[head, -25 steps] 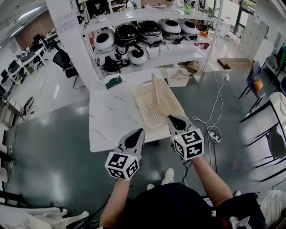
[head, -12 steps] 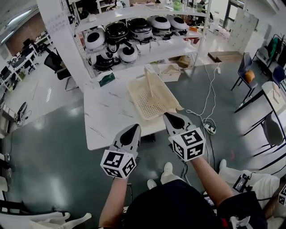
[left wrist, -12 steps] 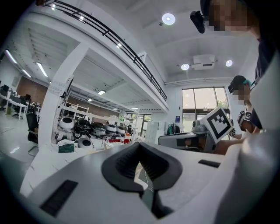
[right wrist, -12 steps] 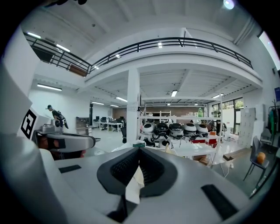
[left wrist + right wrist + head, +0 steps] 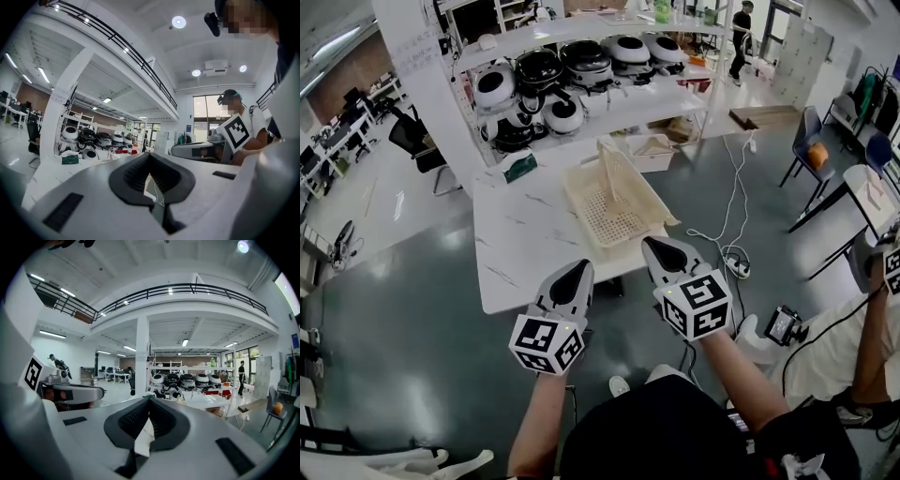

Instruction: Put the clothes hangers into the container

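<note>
A cream plastic basket (image 5: 623, 222) lies on the right half of the white marble table (image 5: 525, 244). Pale clothes hangers (image 5: 608, 174) stand upright inside it, leaning on its far wall. Both grippers hover side by side off the table's near edge, short of the basket. My left gripper (image 5: 583, 268) points at the table edge, its jaws shut and empty. My right gripper (image 5: 655, 244) sits just below the basket's near corner, also shut with nothing between the pads. In the left gripper view the left gripper (image 5: 149, 156) shows closed jaws; the right gripper (image 5: 148, 400) looks the same in the right gripper view.
A white shelf rack (image 5: 581, 103) loaded with rice cookers stands behind the table. A green tissue box (image 5: 519, 167) sits at the table's far left. Cables and a power strip (image 5: 735, 266) lie on the floor at right. A seated person (image 5: 853, 352) is close on the right.
Both grippers have drawn back a little from the table and basket, staying shut. A person holding a device has come into view at the right edge.
</note>
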`<state>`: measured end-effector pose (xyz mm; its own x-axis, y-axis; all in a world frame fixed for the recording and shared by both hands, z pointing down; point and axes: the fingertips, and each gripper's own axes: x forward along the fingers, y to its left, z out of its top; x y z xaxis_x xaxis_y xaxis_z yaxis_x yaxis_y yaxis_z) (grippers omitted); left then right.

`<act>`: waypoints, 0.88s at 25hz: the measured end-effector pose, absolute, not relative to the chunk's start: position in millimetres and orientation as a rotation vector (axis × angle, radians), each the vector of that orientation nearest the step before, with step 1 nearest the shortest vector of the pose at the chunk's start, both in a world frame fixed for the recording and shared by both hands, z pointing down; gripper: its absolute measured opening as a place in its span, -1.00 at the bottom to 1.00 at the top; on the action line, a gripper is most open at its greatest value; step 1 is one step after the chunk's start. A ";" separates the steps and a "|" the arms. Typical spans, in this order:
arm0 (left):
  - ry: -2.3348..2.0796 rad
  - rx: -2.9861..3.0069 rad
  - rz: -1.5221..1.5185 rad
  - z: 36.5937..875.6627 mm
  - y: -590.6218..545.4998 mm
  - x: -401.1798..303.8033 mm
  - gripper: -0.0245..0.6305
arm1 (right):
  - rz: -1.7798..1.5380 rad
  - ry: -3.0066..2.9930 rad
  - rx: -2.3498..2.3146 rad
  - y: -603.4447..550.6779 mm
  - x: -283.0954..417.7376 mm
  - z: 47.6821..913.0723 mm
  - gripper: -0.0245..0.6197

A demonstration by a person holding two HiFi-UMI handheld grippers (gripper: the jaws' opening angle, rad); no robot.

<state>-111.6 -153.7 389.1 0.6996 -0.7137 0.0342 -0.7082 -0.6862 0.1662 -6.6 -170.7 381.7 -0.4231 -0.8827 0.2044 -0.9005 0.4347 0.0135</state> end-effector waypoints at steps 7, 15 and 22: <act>-1.174 2.739 -0.054 386.1 -152.7 -104.5 -0.91 | 0.158 -2.544 1.575 -166.4 0.5 375.1 -0.87; -1.217 2.737 -0.036 381.4 -139.3 -85.2 -0.91 | 0.148 -2.582 1.538 -155.0 17.8 367.3 -0.87; -1.238 2.730 -0.038 371.3 -128.5 -64.9 -0.91 | 0.152 -2.622 1.512 -144.0 33.8 354.7 -0.87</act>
